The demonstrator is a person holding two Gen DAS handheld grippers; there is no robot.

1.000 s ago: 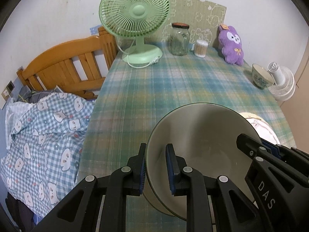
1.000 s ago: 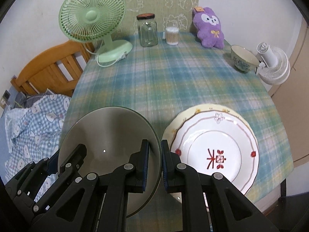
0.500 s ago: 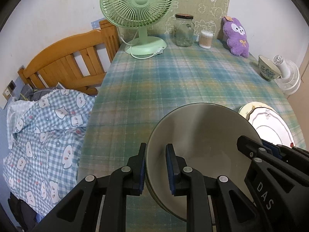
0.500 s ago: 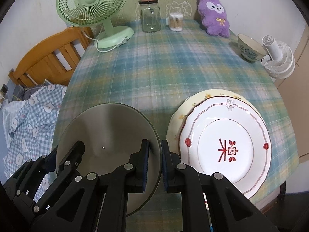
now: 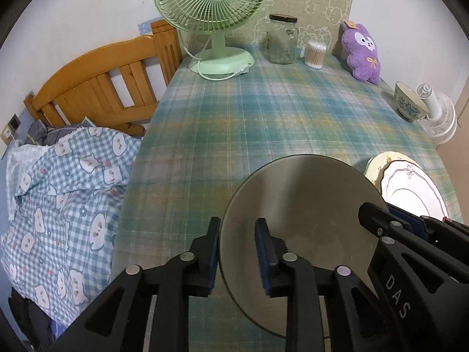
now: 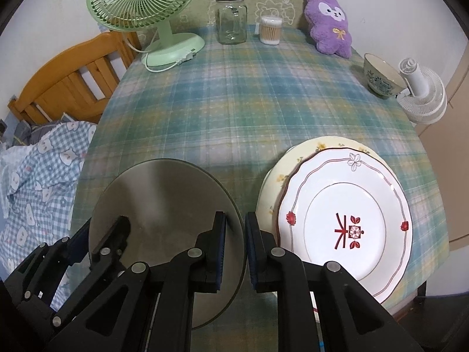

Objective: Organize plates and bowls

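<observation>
Right now both tools have hold of the same grey bowl, one on each side of its rim, near the front edge of the bench with its blue-green plaid cloth. The left tool straddles the bowl's left rim and its jaws are opening: the outer pad lies against the wall, the inner pad stands clear of it inside the bowl. The right tool straddles the opposite rim, jaws narrow, with the thin edge caught between the blue pads. From the left wrist view the right tool shows as a black frame at the bowl's far side.

Just beside the bowl, to its right, sits a white plate with a red motif, stacked on a pale yellow floral plate whose edge peeps out behind and to the left. Whether the bowl rests on the cloth or hangs just above it I cannot tell.

Further back, a small patterned bowl stands alone near the right edge, next to a white fan. Along the wall are a green desk fan, a glass jar, a tub of cotton swabs and a purple plush toy. Off the bench's left side lie a wooden bed frame and a checked blue quilt.
</observation>
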